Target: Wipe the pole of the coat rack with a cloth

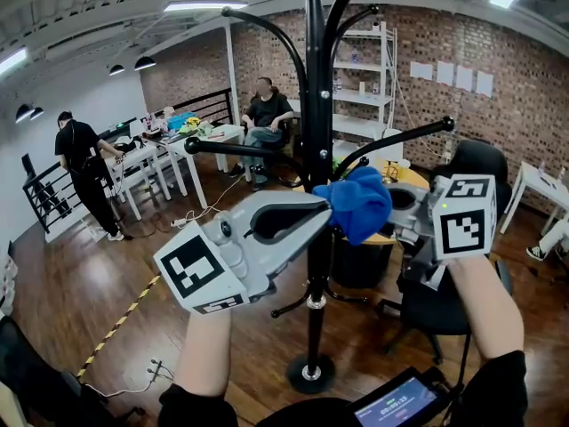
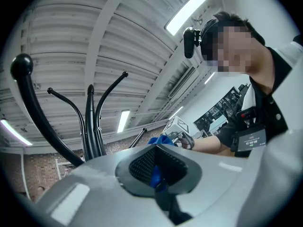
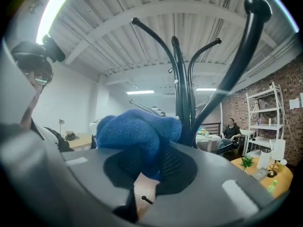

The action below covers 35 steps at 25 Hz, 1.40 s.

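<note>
The coat rack's black pole [image 1: 315, 105] rises through the middle of the head view, with curved hook arms branching off. A bunched blue cloth [image 1: 360, 203] is pressed against the pole's right side at mid height. My left gripper [image 1: 327, 210] reaches across in front of the pole and is shut on the cloth's left edge. My right gripper [image 1: 391, 205] is shut on the cloth from the right, its tips hidden by the fabric. In the left gripper view a strip of cloth [image 2: 156, 176] is pinched in the jaws. In the right gripper view the cloth [image 3: 137, 131] bulges over the shut jaws beside the pole [image 3: 182, 103].
The rack's round base [image 1: 311, 372] stands on the wood floor. A black office chair [image 1: 471, 163] and a round table are behind on the right. A seated person [image 1: 267, 114], a standing person [image 1: 84, 163], white tables and a shelf [image 1: 364, 69] are further back.
</note>
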Each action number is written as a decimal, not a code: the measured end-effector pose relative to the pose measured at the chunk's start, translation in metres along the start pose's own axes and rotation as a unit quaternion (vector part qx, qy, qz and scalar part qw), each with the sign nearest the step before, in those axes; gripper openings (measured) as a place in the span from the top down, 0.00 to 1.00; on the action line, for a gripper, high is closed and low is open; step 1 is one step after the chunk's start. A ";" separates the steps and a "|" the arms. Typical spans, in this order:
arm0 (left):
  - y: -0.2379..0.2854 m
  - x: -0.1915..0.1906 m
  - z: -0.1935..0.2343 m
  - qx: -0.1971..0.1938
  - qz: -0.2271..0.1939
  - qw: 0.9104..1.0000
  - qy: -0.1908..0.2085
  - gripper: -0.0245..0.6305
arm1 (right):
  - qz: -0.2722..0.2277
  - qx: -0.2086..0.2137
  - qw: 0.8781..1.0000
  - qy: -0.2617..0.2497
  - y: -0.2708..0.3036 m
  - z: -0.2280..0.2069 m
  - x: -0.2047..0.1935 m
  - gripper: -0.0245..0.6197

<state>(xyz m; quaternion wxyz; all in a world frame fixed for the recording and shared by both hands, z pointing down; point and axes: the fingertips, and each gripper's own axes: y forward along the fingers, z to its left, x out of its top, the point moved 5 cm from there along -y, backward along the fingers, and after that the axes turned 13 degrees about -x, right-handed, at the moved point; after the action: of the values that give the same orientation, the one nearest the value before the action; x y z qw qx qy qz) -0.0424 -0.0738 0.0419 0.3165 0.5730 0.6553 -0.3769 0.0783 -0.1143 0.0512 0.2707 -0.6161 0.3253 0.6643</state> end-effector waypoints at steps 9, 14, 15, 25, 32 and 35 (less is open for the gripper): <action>0.013 -0.025 0.015 -0.005 0.035 0.999 -0.018 0.96 | 0.004 -0.070 0.997 -0.019 0.049 -0.023 -0.014 0.88; 0.011 -0.013 0.020 0.003 0.037 0.999 -0.006 0.96 | -0.076 -0.123 0.986 -0.085 0.057 -0.017 0.014 0.88; 0.012 -0.009 0.021 0.004 0.040 0.999 -0.001 0.96 | -0.095 -0.130 0.983 -0.089 0.055 -0.015 0.025 0.88; 0.017 0.054 0.045 -0.003 0.003 1.000 0.025 0.96 | -0.224 -0.159 0.959 -0.067 0.013 0.000 0.148 0.88; 0.023 0.076 0.056 -0.009 -0.007 0.999 0.040 0.96 | -0.266 -0.165 0.947 -0.079 -0.013 0.008 0.206 0.88; 0.026 0.086 0.059 -0.019 -0.011 0.999 0.042 0.96 | -0.289 -0.152 0.940 -0.094 -0.027 0.020 0.217 0.88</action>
<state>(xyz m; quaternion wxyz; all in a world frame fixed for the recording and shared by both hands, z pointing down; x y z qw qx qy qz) -0.0302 -0.0790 -0.0648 0.2951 0.5748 0.6814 -0.3438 0.0659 -0.0909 -0.1663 0.3835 -0.6521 0.0014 0.6540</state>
